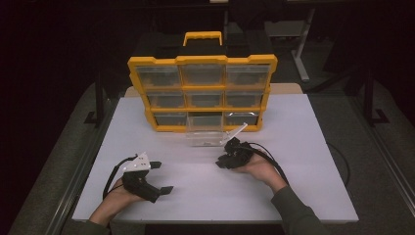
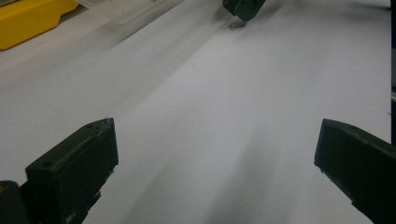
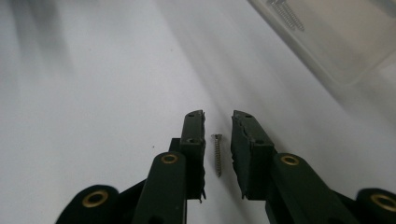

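Right gripper [image 3: 218, 119] is down low on the white table [image 3: 93, 93], its black jaws drawn narrow around a small steel screw [image 3: 217, 155] that lies flat between them, a slim gap showing on each side, pads not quite pressing. Just beyond sits a clear plastic drawer [image 3: 336, 42] with more screws [image 3: 286, 13] inside, pulled out before the yellow-framed organiser cabinet [image 1: 201, 93]. Over on the other side, the left gripper [image 2: 215, 149] hovers with jaws spread wide, nothing between them.
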A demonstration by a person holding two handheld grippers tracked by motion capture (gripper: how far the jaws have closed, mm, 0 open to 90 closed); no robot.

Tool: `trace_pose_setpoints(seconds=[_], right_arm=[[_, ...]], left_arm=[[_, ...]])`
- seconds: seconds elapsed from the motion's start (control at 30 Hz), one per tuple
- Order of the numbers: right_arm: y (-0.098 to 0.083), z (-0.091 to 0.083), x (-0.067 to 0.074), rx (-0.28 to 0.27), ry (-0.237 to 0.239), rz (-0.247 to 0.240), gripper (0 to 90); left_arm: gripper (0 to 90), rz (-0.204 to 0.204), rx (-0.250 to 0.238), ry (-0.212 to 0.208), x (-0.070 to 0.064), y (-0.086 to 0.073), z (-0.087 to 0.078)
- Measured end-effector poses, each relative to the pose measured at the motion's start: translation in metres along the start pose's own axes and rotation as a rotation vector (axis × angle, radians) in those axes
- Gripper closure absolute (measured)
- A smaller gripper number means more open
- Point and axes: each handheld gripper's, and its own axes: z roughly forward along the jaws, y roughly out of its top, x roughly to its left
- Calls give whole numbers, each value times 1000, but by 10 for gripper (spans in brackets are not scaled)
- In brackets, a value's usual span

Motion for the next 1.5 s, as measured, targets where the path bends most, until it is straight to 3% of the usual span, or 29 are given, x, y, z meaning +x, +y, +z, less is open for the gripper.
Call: trace_pose_setpoints(seconds=[0.6, 0.97, 1.3, 1.5], right_arm=[[-5, 9, 2, 12, -29, -28, 854], [-3, 8, 3, 19, -42, -40, 867], [-2, -13, -5, -13, -55, 2, 865], [-1, -23, -8, -18, -62, 4, 864]], left_arm=[[0, -1, 1, -1, 0, 0, 0], [0, 0, -1, 1, 1, 0, -1], [0, 1, 0, 1, 0, 0, -1], [0, 1, 1, 1, 0, 0, 0]])
